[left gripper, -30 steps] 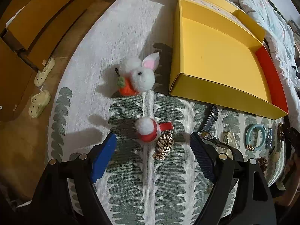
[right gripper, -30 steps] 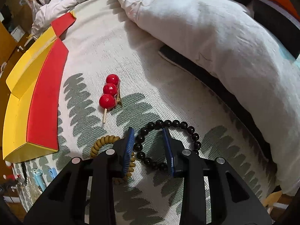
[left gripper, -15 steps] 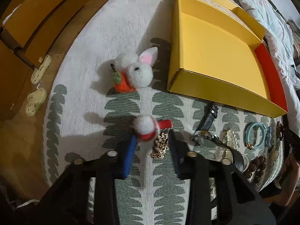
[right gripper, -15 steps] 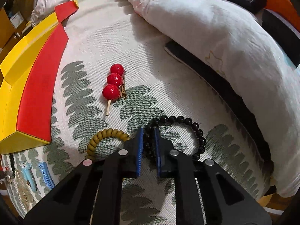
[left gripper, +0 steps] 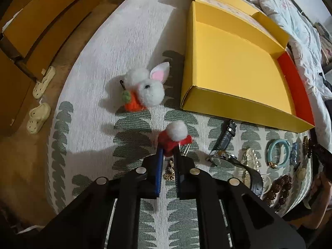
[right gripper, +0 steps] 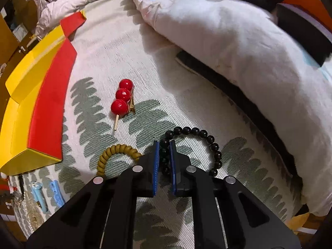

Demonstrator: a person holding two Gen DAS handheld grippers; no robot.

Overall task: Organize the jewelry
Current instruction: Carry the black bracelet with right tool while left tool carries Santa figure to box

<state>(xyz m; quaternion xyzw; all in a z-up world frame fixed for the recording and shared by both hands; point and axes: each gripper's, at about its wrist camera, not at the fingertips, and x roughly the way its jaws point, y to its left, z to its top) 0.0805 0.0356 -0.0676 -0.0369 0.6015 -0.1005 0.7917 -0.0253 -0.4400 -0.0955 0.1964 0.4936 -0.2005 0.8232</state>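
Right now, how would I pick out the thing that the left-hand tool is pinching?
Find the big yellow box lying open on the leaf-patterned cloth. Just below its near-left corner, the left gripper is shut on a small red hair clip. Unlike the fluffy rabbit beside it, it carries a single white pom-pom.

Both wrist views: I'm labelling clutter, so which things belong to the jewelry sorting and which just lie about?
Job:
left gripper shut on red pompom clip
right gripper shut on black bead bracelet
yellow box
watch
red ball clip

Lying about:
slippers
quilt
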